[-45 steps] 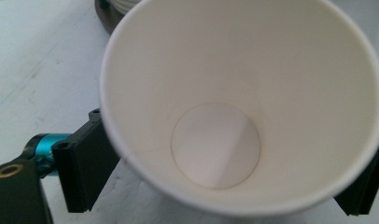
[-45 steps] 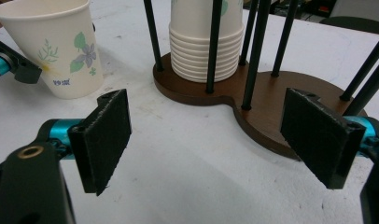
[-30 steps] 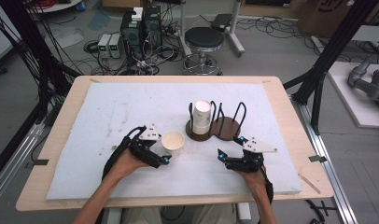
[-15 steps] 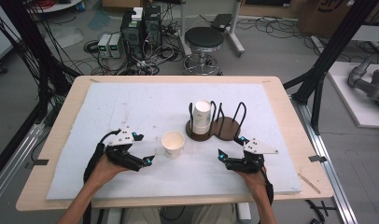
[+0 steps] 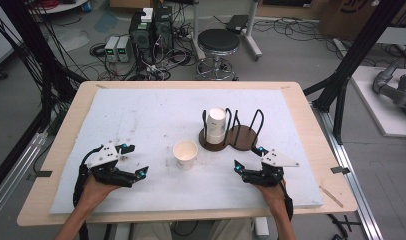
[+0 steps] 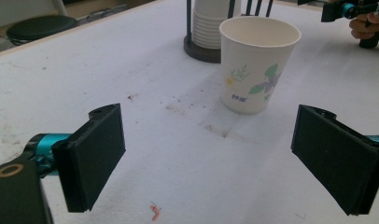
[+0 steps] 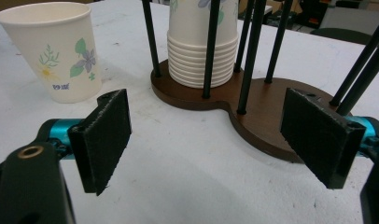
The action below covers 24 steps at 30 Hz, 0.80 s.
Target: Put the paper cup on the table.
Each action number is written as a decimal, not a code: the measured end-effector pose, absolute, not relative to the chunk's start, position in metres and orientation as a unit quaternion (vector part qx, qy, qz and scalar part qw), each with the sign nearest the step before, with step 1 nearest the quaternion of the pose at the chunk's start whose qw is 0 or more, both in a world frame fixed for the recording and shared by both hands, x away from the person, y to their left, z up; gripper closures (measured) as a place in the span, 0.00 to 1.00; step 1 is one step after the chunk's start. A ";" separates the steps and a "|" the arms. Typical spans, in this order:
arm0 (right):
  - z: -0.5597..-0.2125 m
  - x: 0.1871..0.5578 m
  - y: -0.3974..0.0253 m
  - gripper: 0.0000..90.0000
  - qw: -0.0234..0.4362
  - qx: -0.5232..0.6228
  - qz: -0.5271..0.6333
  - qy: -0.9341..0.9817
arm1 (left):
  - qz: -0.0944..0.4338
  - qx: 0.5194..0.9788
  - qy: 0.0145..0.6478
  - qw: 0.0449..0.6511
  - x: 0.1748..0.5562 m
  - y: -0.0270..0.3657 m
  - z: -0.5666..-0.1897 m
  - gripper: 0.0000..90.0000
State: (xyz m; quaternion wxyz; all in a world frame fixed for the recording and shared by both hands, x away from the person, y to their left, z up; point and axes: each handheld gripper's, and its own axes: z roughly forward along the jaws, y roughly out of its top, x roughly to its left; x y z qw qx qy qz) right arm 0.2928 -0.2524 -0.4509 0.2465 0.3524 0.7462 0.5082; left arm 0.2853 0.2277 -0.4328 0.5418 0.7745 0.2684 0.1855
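Observation:
A single paper cup (image 5: 185, 153) with a flower print stands upright on the white mat, also seen at cup (image 6: 256, 63) and cup (image 7: 57, 49). Behind it a dark wooden cup holder (image 5: 237, 137) with black rods carries a stack of upside-down cups (image 5: 216, 125), stack (image 7: 202, 46). My left gripper (image 5: 136, 160) rests open on the mat, well left of the single cup, its jaws wide apart and empty. My right gripper (image 5: 248, 162) sits open and empty just in front of the holder (image 7: 267, 107).
The white mat (image 5: 141, 115) covers most of the wooden table (image 5: 311, 125). Behind the table stand a black stool (image 5: 218, 42) and electronics boxes with cables (image 5: 141, 35). Black frame posts rise at both sides.
My left gripper has let go of the single cup and drawn back left, away from it. The cup stays standing on the mat. The right gripper has hardly moved.

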 end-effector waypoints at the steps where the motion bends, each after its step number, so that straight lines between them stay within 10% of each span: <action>1: -0.451 0.292 -0.252 0.19 0.246 0.353 0.509 0.746 | 0.191 0.773 0.269 0.542 0.284 0.230 -0.434 0.11; 24: -0.451 0.291 -0.254 0.19 0.245 0.351 0.511 0.745 | 0.229 0.722 0.304 0.577 0.277 0.261 -0.456 0.11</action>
